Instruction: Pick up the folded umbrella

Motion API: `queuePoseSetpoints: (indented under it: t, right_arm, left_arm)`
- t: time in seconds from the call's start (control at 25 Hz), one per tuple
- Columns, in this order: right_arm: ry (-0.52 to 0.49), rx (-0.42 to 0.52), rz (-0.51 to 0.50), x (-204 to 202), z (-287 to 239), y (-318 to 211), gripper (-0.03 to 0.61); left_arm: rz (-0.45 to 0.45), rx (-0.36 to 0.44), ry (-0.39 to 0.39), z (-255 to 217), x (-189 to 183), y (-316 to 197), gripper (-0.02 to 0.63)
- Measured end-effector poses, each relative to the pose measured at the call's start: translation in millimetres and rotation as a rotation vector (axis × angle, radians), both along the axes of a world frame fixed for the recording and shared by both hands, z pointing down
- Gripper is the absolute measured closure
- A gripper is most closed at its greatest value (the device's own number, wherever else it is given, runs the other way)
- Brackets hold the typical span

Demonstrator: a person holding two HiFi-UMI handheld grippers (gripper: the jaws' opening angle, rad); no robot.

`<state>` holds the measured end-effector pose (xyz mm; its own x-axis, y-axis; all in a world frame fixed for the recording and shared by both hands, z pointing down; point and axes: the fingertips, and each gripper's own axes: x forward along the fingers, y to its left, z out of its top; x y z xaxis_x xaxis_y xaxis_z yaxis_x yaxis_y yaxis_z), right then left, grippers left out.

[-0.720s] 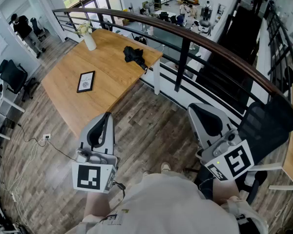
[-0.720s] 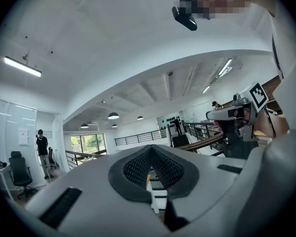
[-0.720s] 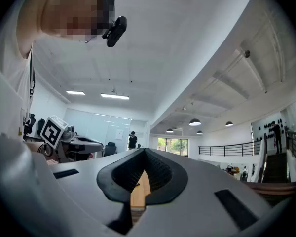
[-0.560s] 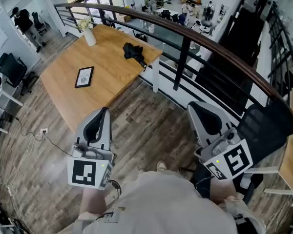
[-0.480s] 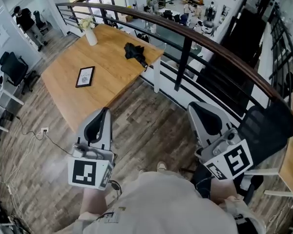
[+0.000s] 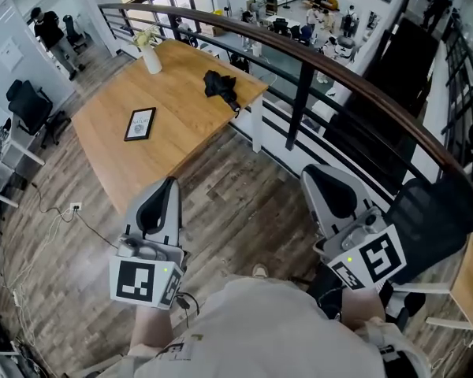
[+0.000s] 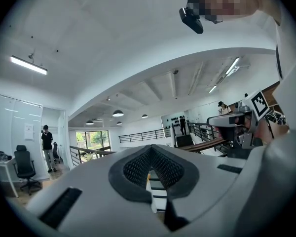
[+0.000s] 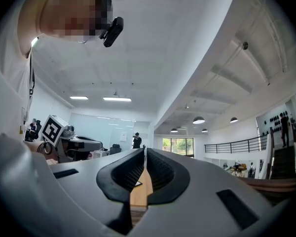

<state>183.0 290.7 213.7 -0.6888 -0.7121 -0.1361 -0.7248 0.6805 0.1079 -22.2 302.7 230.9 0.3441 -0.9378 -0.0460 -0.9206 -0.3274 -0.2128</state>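
From short of the wooden table (image 6: 181, 109), the head camera looked steeply down over the left gripper (image 6: 170, 181) and right gripper (image 6: 307, 172). Their cameras sat just behind the jaws, facing level toward that table; head and right gripper views shared its top.

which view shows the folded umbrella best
The head view: the black folded umbrella lies in full on the wooden table near the railing. Neither gripper view shows it; the right one catches only a sliver of tabletop.
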Motion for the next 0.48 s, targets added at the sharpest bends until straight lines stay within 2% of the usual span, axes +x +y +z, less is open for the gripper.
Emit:
queuePoseSetpoints:
  t: [0.04, 0.08, 0.12, 0.16, 0.48]
  right_arm:
    - [-0.015, 0.005, 0.006, 4.2, -1.6, -0.3, 0.543]
    - [-0.036, 0.014, 0.011, 8.3, -4.6, -0.8, 0.464]
    - [-0.055, 0.022, 0.015, 11.9, -7.8, -2.2, 0.285]
    - [-0.067, 0.028, 0.019, 15.0, -10.1, -4.3, 0.239]
    - [-0.053, 0.023, 0.008, 19.0, -3.6, -14.2, 0.239]
  left_arm:
    - [0.0, -0.002, -0.002, 0.5, 2.8, 0.5, 0.597]
    - [-0.001, -0.003, -0.004, 0.4, 5.4, 0.8, 0.597]
    - [-0.002, -0.002, -0.007, -0.1, 7.6, 0.8, 0.597]
    - [-0.003, -0.002, -0.009, -0.6, 9.4, 0.4, 0.597]
    - [-0.004, -0.046, -0.019, 15.0, 21.9, -4.9, 0.597]
